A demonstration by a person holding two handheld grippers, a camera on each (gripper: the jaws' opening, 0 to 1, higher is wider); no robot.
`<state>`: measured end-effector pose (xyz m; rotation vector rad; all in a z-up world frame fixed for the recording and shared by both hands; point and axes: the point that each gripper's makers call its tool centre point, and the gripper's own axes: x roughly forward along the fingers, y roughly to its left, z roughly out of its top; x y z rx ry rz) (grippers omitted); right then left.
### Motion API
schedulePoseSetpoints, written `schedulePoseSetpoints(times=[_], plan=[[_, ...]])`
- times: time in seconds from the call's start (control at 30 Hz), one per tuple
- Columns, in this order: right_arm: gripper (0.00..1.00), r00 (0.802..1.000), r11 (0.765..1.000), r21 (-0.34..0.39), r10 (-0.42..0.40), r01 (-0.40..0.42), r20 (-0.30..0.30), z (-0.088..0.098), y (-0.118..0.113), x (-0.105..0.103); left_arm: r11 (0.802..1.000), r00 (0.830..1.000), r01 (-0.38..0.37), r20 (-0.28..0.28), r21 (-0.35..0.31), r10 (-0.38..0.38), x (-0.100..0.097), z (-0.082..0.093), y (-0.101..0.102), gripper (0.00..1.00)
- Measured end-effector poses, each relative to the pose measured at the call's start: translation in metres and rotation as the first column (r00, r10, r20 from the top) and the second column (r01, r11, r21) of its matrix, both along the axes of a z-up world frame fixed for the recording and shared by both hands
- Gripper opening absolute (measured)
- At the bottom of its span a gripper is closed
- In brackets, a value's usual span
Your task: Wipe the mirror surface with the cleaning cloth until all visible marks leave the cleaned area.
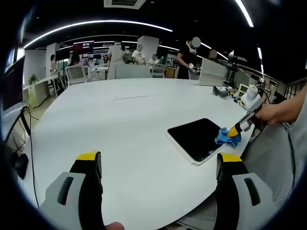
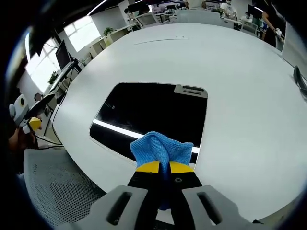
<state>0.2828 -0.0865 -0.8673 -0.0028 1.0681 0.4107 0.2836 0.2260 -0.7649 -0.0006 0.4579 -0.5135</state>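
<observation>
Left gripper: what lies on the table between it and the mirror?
Nothing. In the left gripper view, only bare white table lies between the left gripper and the mirror; the cloth sits on the mirror's far edge.

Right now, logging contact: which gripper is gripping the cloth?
The right gripper, shut on the blue cloth over the mirror; the left gripper is open.

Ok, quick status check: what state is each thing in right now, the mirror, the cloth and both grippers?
Mirror: lying flat on the white table, near its edge, reflecting a ceiling light strip.
Cleaning cloth: blue, bunched, resting on the mirror's near edge.
Right gripper: shut on the cleaning cloth.
Left gripper: open, holding nothing, over the table.
</observation>
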Motion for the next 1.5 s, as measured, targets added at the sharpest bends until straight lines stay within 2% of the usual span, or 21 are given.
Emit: schedulePoseSetpoints(times=[0.73,1.1,1.5], plan=[[0.00,0.999,0.999,0.004,-0.044,0.044,0.013,0.000,-0.017,0.001,1.000,1.000,-0.009,0.001,0.002,0.009,-0.003,0.001,-0.001,0.99],[0.00,0.998,0.998,0.002,-0.056,0.056,0.011,-0.001,-0.018,0.002,1.000,1.000,-0.011,-0.001,0.000,0.011,-0.003,0.000,-0.002,0.99],[0.00,0.995,0.996,-0.003,-0.093,0.093,0.028,-0.001,-0.021,0.014,1.000,1.000,-0.012,-0.008,0.004,0.012,-0.005,-0.002,0.000,0.99]])
